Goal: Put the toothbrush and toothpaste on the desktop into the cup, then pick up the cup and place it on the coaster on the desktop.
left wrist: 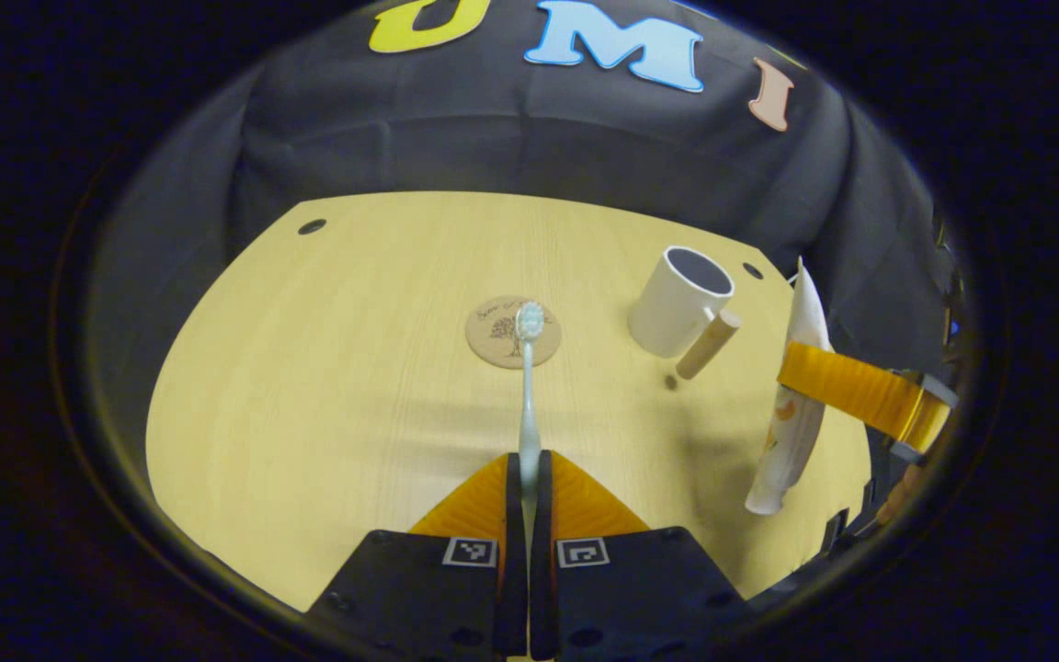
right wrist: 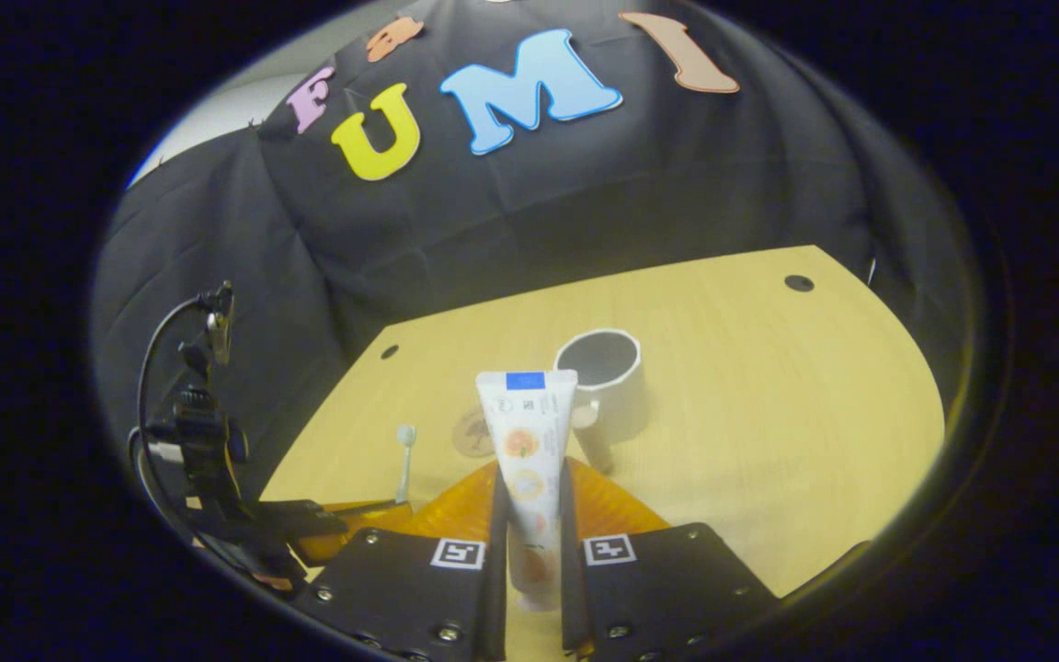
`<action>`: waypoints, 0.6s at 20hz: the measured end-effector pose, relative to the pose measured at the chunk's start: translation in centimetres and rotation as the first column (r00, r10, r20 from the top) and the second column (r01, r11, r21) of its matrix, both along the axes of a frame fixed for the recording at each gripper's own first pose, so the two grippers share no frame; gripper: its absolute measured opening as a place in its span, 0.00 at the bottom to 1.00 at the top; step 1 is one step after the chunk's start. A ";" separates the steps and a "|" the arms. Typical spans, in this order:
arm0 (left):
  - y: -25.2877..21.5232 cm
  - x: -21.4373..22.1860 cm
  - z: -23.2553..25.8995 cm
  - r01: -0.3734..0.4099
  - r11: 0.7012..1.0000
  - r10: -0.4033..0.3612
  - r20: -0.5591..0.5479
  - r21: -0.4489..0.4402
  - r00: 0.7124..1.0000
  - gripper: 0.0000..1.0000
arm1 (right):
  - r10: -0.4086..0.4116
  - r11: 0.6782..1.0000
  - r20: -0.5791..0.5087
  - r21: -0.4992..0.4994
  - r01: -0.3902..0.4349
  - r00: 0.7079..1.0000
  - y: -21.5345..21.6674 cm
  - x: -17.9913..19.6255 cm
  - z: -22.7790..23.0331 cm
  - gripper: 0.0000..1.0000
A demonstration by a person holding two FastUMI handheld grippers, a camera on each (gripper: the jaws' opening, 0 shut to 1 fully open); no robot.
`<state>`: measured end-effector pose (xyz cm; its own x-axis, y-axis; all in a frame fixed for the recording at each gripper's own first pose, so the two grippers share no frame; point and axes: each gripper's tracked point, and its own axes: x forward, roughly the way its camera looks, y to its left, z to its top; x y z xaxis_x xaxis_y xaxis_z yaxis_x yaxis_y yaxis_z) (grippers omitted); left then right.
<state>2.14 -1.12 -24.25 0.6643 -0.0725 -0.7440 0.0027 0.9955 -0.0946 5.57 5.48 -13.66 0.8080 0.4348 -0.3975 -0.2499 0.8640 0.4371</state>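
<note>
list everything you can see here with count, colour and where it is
toothbrush: one, white handle with pale blue-white bristles, held off the table between the left gripper's fingers, head pointing away
toothpaste: one tube, white with orange fruit pictures and a blue patch at the crimped end, held upright between the right gripper's fingers
cup: one, white with a wooden handle, empty, standing on the table right of the coaster in the left gripper view
coaster: one, round, tan with a dark tree drawing, flat on the table, nothing on it
table: one, light wood, dark round holes near its far corners
left gripper: one, shut on the toothbrush
right gripper: one, shut on the toothpaste
</note>
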 end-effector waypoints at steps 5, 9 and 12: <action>-0.3 2.2 2.3 0.004 1.000 -0.004 0.080 -0.002 0.997 0.10 | -0.076 0.996 0.130 0.052 0.069 0.989 -1.5 4.6 4.3 0.24; -1.1 2.8 3.5 0.011 1.000 -0.008 0.116 -0.023 0.993 0.10 | -0.134 0.990 0.205 0.072 0.121 0.970 -2.7 7.8 6.3 0.24; -1.5 3.5 4.6 0.016 1.000 -0.013 0.156 -0.018 0.988 0.10 | -0.176 0.983 0.260 0.090 0.158 0.949 -3.4 9.5 7.2 0.24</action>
